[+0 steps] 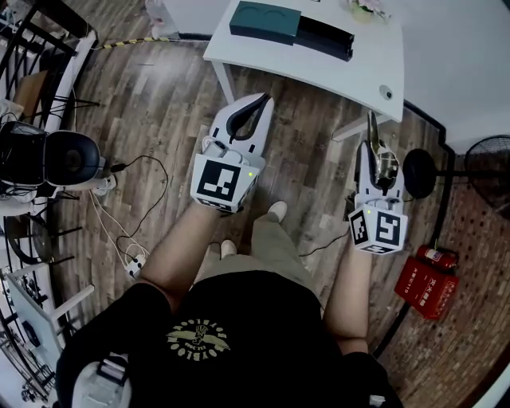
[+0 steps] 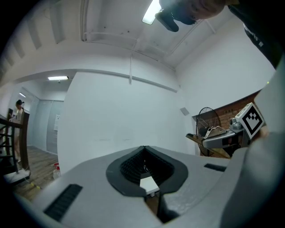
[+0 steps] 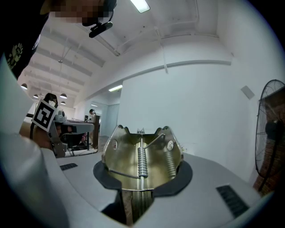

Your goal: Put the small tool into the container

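Note:
My right gripper (image 1: 374,166) is shut on a small brass-coloured metal tool (image 1: 371,131) with a coil spring. The tool's mouth fills the middle of the right gripper view (image 3: 141,162), pointing away from me. My left gripper (image 1: 264,99) is held at waist height with its jaws closed together and nothing between them. In the left gripper view (image 2: 143,148) its black pads meet. A dark teal box (image 1: 265,21) with a black tray part (image 1: 325,37) beside it lies on the white table (image 1: 374,56) ahead. Both grippers hang over the wooden floor, short of the table.
A red fire extinguisher box (image 1: 426,283) and a standing fan (image 1: 488,163) with a round black base (image 1: 420,173) stand to the right. Cables (image 1: 131,231) trail on the floor at left, near black equipment (image 1: 56,159) and racks.

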Demonstrator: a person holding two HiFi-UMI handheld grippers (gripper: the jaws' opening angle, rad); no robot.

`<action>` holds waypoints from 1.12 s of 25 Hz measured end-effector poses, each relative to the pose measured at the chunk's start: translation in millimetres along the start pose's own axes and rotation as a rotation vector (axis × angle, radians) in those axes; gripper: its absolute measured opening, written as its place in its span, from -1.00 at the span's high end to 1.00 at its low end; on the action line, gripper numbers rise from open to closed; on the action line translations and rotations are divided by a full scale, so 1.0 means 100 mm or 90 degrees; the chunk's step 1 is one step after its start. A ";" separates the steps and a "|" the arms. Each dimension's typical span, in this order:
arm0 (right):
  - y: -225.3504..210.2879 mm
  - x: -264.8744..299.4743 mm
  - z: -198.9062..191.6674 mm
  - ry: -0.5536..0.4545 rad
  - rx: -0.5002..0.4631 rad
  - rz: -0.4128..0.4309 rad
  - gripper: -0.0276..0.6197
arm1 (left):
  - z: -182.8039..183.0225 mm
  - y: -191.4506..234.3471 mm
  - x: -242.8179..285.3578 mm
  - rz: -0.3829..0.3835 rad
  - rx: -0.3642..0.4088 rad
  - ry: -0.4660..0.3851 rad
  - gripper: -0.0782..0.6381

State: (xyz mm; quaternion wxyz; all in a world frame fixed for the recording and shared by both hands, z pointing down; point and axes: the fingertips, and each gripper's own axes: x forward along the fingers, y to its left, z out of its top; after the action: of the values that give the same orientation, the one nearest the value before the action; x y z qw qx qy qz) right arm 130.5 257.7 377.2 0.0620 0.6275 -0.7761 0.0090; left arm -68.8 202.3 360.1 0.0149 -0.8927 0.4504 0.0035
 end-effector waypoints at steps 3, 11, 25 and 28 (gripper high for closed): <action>-0.09 0.14 0.06 -0.006 0.000 0.012 0.51 | -0.02 -0.01 0.18 0.006 0.008 0.002 0.76; -0.46 0.50 0.27 -0.015 -0.017 0.041 0.51 | 0.10 0.02 0.59 0.024 0.028 0.014 0.76; -0.73 0.94 0.39 -0.016 0.000 0.090 0.51 | 0.22 0.45 0.73 0.094 0.039 0.033 0.76; -0.70 0.98 0.42 -0.019 -0.001 0.097 0.51 | 0.29 0.50 0.76 0.096 0.041 0.030 0.76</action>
State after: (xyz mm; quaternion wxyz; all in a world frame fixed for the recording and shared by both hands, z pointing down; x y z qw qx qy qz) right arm 175.5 144.0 341.4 0.0502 0.5666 -0.8224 0.0037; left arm -63.3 112.2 328.9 0.0324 -0.8551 0.5165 -0.0308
